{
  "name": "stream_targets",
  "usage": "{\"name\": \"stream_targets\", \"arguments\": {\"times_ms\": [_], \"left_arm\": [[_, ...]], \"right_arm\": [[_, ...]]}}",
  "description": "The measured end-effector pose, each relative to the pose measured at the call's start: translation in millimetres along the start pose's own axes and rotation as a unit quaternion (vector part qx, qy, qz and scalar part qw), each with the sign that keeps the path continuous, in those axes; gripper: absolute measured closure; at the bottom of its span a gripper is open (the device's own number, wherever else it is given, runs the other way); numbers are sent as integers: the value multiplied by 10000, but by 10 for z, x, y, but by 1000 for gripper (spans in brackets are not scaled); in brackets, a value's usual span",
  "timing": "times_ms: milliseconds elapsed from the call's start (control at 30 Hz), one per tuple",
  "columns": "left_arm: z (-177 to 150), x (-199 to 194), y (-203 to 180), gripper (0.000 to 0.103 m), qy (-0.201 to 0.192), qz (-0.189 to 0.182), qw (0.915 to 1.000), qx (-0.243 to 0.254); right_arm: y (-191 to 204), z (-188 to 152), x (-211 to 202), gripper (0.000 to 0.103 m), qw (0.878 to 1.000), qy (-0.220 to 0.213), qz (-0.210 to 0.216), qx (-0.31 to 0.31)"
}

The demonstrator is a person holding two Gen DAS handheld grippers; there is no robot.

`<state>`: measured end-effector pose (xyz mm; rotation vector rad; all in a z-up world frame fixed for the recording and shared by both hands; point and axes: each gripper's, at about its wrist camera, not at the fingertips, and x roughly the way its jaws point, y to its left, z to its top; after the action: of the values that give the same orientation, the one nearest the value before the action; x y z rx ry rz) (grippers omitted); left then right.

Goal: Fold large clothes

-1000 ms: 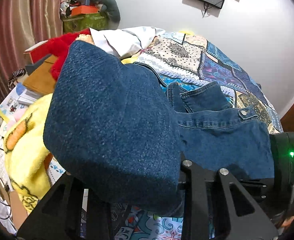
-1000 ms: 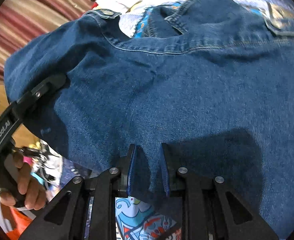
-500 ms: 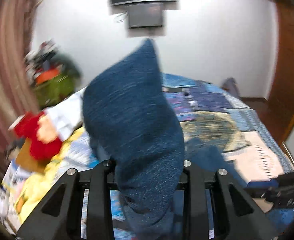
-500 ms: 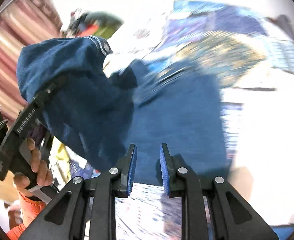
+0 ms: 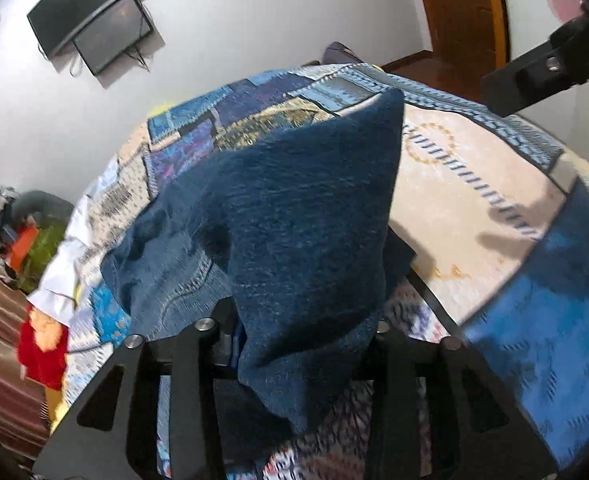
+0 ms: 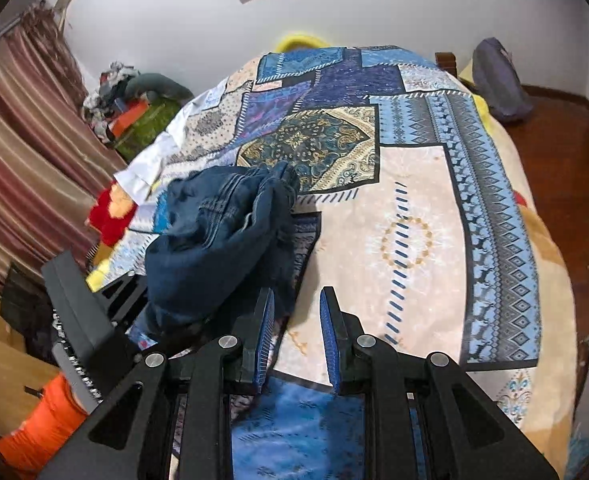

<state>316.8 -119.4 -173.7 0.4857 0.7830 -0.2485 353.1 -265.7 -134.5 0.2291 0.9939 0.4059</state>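
Spread wide: bed (image 6: 422, 216) under a patchwork quilt. Bunched on its left half, near edge: denim garment (image 6: 218, 240), one thick fold running back between the fingers of the left tongs (image 5: 306, 344). Jaws there opening, cloth between them. Right tongs (image 6: 296, 336) nearly shut, gripping nothing, hovering beside the heap. Step, by judgement: setting down mid-fold. Next: let go, then flatten and square the heap.

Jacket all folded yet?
Not yet. Nothing looks folded: the jacket is a crumpled heap on the bed. The left tongs have denim between them and are opening. The right tongs are nearly shut with nothing between them. Spreading it flat and every fold are left.
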Motion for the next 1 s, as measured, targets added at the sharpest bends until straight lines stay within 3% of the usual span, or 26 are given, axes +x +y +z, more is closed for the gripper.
{"name": "stream_targets", "arguments": {"times_ms": [33,100,200,300,400,500,600,700,800,867,933,967,1000], "left_arm": [[-10,-48,51,59,24,-117,9999,-117],[-25,-150,196,38,93,-491,9975,-491],[-128,-402,462,32,73,-1056,9873,-1187],[-220,-672,749,27,-108,-881,9838,-1560],[-345,-820,1103,16,-279,-358,9816,-1854],[-439,-738,1329,16,-99,134,9811,-1930],[-588,-470,1427,16,346,38,9781,-2054],[-740,-191,1345,15,773,-195,9758,-2035],[-837,-145,1304,7,650,-352,9720,-2232],[-900,-106,1304,5,663,-494,9686,-2345],[-982,-73,1310,5,675,-615,9635,-2516],[-1023,-63,1310,4,687,-674,9613,-2582],[-1044,-51,1310,3,697,-711,9602,-2608]], "right_arm": [[37,-2,-17,84,10000,0,45,-62],[95,34,14,84,9998,-18,118,-144],[330,124,-30,84,9987,-175,240,-407],[588,228,-75,84,9964,-290,351,-710],[909,317,-41,84,9928,-329,476,-1053],[1236,336,108,84,9881,-265,544,-1414],[1474,284,464,84,9815,22,318,-1890],[1432,187,882,84,9733,392,-455,-2216],[1176,58,1099,84,9649,586,-999,-2356],[976,-2,1063,81,9692,526,-647,-2316],[800,-18,1019,67,9745,496,-482,-2133],[703,-24,1006,38,9768,494,-639,-1982],[604,-33,984,18,9778,418,-816,-1883]]}}
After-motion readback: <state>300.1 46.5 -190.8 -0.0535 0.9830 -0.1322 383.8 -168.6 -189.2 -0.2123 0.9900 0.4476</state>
